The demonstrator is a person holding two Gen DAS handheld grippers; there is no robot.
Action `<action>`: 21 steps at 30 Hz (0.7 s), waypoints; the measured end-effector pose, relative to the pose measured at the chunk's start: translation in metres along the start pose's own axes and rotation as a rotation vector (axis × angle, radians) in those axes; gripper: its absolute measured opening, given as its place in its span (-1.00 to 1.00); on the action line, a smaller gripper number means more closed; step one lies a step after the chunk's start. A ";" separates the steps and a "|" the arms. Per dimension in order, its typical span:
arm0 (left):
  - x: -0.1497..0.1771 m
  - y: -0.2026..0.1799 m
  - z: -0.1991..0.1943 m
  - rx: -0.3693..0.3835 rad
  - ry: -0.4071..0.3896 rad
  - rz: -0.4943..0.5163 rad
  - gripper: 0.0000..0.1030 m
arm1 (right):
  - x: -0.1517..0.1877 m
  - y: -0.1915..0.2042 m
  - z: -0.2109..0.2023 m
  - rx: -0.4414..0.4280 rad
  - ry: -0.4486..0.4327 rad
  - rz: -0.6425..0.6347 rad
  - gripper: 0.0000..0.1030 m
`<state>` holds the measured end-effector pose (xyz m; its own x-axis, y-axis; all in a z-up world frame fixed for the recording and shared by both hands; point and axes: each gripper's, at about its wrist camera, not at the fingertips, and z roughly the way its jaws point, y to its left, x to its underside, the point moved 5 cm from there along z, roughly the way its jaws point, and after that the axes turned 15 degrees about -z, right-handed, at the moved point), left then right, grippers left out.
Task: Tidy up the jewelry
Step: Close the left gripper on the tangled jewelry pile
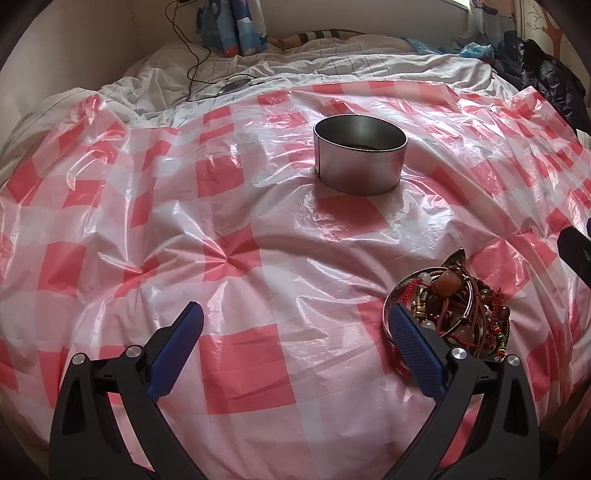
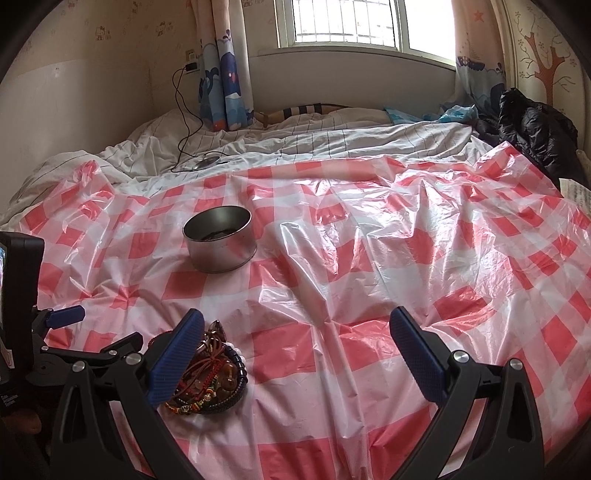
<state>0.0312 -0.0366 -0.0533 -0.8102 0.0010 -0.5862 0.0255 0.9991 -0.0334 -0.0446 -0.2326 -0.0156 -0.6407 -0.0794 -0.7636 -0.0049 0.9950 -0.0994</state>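
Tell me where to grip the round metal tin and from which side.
Grip the metal tin by its rim, from above: one finger inside the open top, one outside. It stands upright, and its thin wall suits the jaws better than its wide body.

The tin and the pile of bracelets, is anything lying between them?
No, just bare checked sheet between the tin and the bracelets. Both views show it.

Daylit window (image 2: 347, 22), perhaps barred, above bed (image 2: 332, 136)
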 end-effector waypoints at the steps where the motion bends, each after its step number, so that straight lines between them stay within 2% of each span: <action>1: 0.000 -0.001 -0.001 0.007 -0.001 0.003 0.88 | 0.000 0.000 0.000 -0.004 -0.001 0.002 0.87; 4: 0.000 -0.005 -0.006 0.070 -0.003 0.016 0.88 | 0.001 -0.007 -0.001 -0.024 -0.017 0.043 0.87; 8: 0.000 -0.005 -0.017 0.217 -0.011 0.004 0.87 | 0.007 -0.023 -0.002 -0.051 -0.035 0.134 0.87; 10: 0.001 -0.005 -0.019 0.237 -0.014 0.018 0.85 | 0.007 -0.024 -0.003 -0.055 -0.041 0.147 0.87; 12: 0.004 -0.012 -0.019 0.252 -0.008 0.066 0.80 | 0.006 -0.024 -0.003 -0.059 -0.046 0.150 0.87; 16: 0.021 -0.041 -0.025 0.309 -0.001 0.221 0.69 | 0.007 -0.027 -0.001 -0.071 -0.046 0.173 0.87; 18: 0.027 -0.055 -0.028 0.305 -0.024 0.290 0.52 | 0.009 -0.030 0.000 -0.080 -0.044 0.196 0.87; 20: 0.031 -0.067 -0.027 0.337 -0.013 0.321 0.40 | 0.011 -0.034 0.001 -0.089 -0.044 0.220 0.87; 21: 0.032 -0.070 -0.026 0.334 -0.007 0.321 0.24 | 0.012 -0.035 0.002 -0.092 -0.042 0.228 0.87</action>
<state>-0.0114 -0.1051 -0.0486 -0.7265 0.3066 -0.6149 0.4625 0.8801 -0.1075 -0.0503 -0.2683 -0.0225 -0.6005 0.1474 -0.7859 0.0655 0.9886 0.1354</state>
